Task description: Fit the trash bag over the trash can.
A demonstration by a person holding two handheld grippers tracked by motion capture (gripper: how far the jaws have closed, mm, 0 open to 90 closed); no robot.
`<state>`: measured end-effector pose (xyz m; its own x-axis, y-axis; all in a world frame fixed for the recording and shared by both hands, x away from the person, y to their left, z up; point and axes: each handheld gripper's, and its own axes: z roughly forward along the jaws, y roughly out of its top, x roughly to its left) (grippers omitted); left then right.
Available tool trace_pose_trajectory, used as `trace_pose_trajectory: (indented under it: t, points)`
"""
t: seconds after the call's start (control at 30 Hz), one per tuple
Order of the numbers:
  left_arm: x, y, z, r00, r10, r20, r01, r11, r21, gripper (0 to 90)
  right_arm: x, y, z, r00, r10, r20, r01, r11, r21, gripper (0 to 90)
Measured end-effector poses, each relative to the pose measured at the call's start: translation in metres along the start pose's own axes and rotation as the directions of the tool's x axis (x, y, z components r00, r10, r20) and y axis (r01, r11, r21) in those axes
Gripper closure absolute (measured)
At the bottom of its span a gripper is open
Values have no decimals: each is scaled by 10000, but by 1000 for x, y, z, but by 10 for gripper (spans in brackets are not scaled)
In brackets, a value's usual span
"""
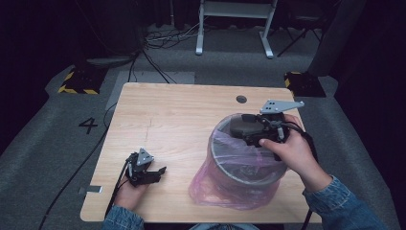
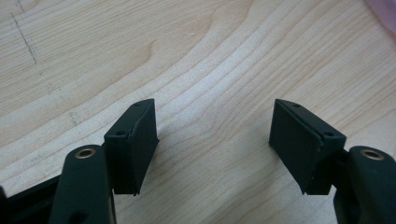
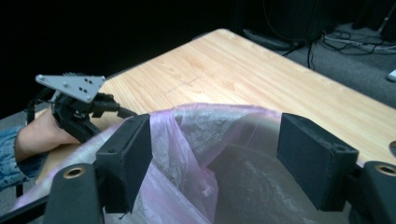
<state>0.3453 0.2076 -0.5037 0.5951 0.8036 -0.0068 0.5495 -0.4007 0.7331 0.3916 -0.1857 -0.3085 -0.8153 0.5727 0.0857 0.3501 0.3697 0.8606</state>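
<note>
Wide, empty claws (image 2: 212, 140) (image 3: 215, 161) over pale wood table (image 1: 182, 115), pink-lined bin (image 1: 242, 167), grey carpet (image 1: 43, 143) around.

The left tool (image 1: 160, 170) rests low in the left hand (image 1: 128, 190) – its jaws stand wide apart with nothing between them. The right hand (image 1: 292, 152) holds the right tool (image 3: 215, 154) higher up – its jaws gape wide too.
</note>
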Motion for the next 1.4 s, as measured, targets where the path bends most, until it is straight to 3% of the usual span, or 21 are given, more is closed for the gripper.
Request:
trace_pose_trajectory:
  t: [0.13, 0.2, 0.37, 0.47, 0.63, 0.73, 0.9, 1.07, 1.3, 1.4]
  points:
    - [0, 0, 0, 10000, 6, 10, -6, 10000, 10, 323, -3, -6, 14, 9998, -121, -133, 126, 9993, 352, 238]
    - [0, 0, 0, 10000, 8, 11, -8, 10000, 8, 323, -5, -10, 20, 9989, 263, -388, -244, 9985, 497, 232]
    - [0, 0, 0, 10000, 12, 9, -12, 10000, 13, 323, -9, -18, 32, 9993, 300, 204, -321, 9933, 1114, 209]
    - [0, 0, 0, 10000, 13, 2, -13, 10000, 2, 323, -10, -21, 39, 9989, 1, 464, -76, 9866, 1630, 263]
    - [0, 0, 0, 10000, 27, 6, -27, 10000, 14, 322, -11, -28, 52, 9995, -113, 306, 28, 9649, 2627, 267]
    - [0, 0, 0, 10000, -3, 11, 3, 10000, 10, 320, -9, -33, 59, 9985, -518, 149, 448, 9519, 3032, 277]
    - [0, 0, 0, 10000, 3, -10, -3, 10000, 16, 319, -8, -42, 69, 9982, -577, 134, 486, 9275, 3705, 273]
    - [0, 0, 0, 10000, 6, -13, -6, 10000, 10, 319, -8, -52, 82, 9974, -711, 83, 602, 8958, 4403, 267]
    - [0, 0, 0, 10000, 6, -14, -6, 10000, 11, 319, -5, -60, 95, 9993, -44, 367, -132, 8852, 4650, 223]
    - [0, 0, 0, 10000, 7, -14, -7, 10000, 16, 319, -5, -64, 100, 9993, 45, 365, -219, 8691, 4941, 211]
